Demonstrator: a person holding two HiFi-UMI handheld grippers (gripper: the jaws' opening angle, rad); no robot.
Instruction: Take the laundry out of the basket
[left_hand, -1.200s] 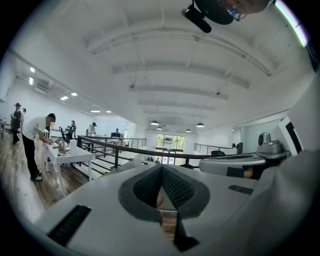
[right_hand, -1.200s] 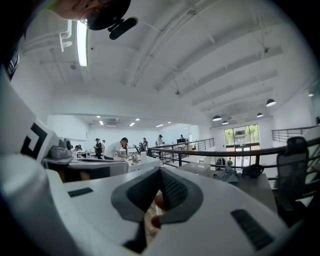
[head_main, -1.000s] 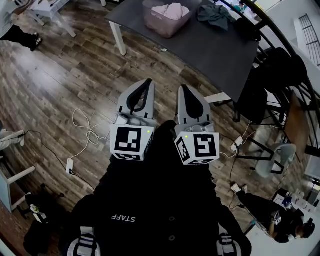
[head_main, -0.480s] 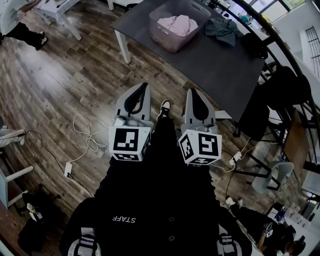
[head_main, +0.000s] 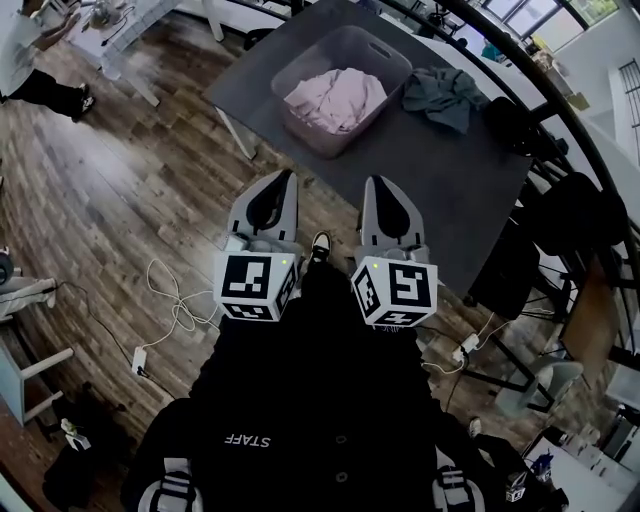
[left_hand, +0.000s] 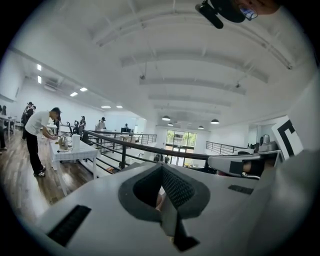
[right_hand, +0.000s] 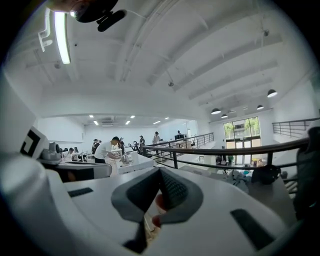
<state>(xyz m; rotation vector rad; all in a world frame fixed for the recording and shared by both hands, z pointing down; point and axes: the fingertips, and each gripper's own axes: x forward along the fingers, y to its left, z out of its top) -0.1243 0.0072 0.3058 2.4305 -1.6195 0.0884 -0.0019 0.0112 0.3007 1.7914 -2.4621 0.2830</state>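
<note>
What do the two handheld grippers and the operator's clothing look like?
Left gripper and right gripper: light grey, wedge-shaped shells tapering forward, dark grey textured pads lining a teardrop cutout. Each carries a white cube with black square markers and a small green light. The person wears a black top printed STAFF in white.

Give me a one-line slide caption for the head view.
Left gripper and right gripper, both shut, face a table with a basket of pink laundry.
</note>
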